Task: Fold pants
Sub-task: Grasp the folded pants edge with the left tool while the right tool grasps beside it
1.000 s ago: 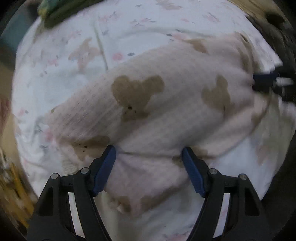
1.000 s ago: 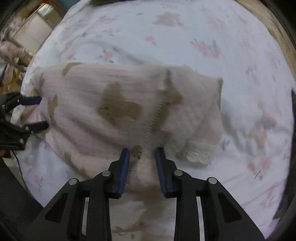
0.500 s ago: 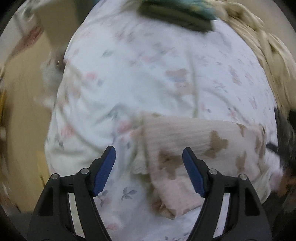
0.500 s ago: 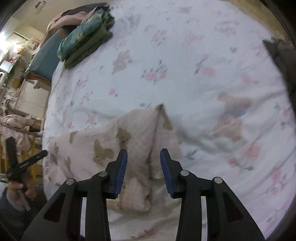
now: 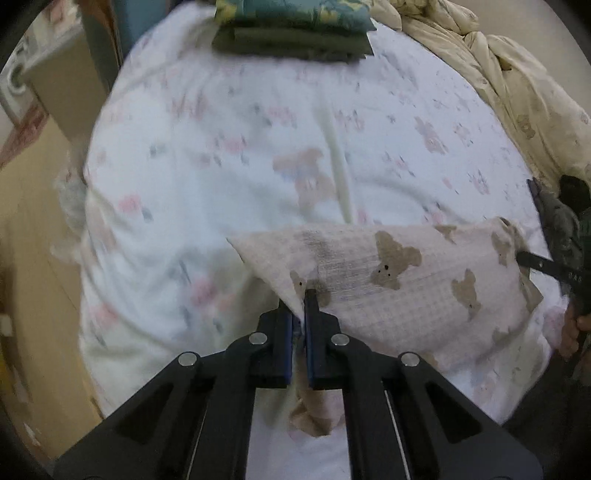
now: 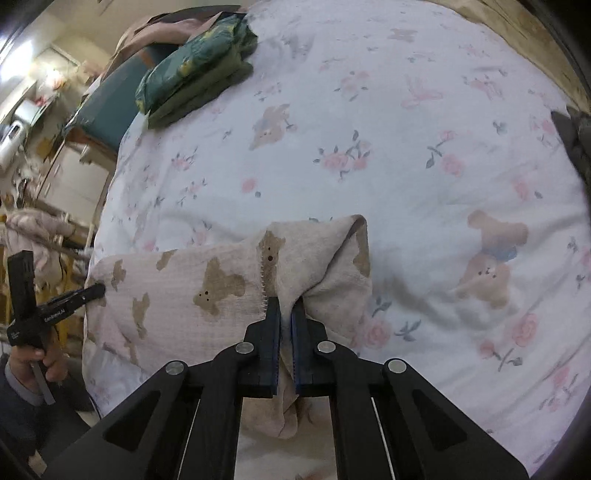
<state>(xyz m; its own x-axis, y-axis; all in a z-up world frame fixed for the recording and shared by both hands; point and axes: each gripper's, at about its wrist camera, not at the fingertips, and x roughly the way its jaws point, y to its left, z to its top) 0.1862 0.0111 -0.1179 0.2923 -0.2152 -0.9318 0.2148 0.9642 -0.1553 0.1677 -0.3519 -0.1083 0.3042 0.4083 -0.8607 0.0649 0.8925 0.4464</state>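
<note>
The pink pants with brown bear prints (image 5: 406, 280) lie across the near part of the floral bed sheet (image 5: 258, 147). My left gripper (image 5: 300, 299) is shut on the pants' left end, with cloth pinched between its blue pads and hanging below them. My right gripper (image 6: 286, 306) is shut on the pants (image 6: 207, 291) at their right end, where the cloth bunches up. Each view shows the other gripper at the far end of the pants: the right one (image 5: 535, 262) in the left wrist view, the left one (image 6: 88, 293) in the right wrist view.
A stack of folded green and patterned clothes (image 5: 295, 29) (image 6: 195, 74) sits at the far end of the bed. A cream quilt (image 5: 498, 74) is heaped along the right side. A dark garment (image 6: 572, 136) lies at the right edge. Furniture (image 6: 74, 173) stands left of the bed.
Both grippers were open over the pants; both have now shut on the pants' ends. The views pulled back and tilted up, showing more of the bed.
</note>
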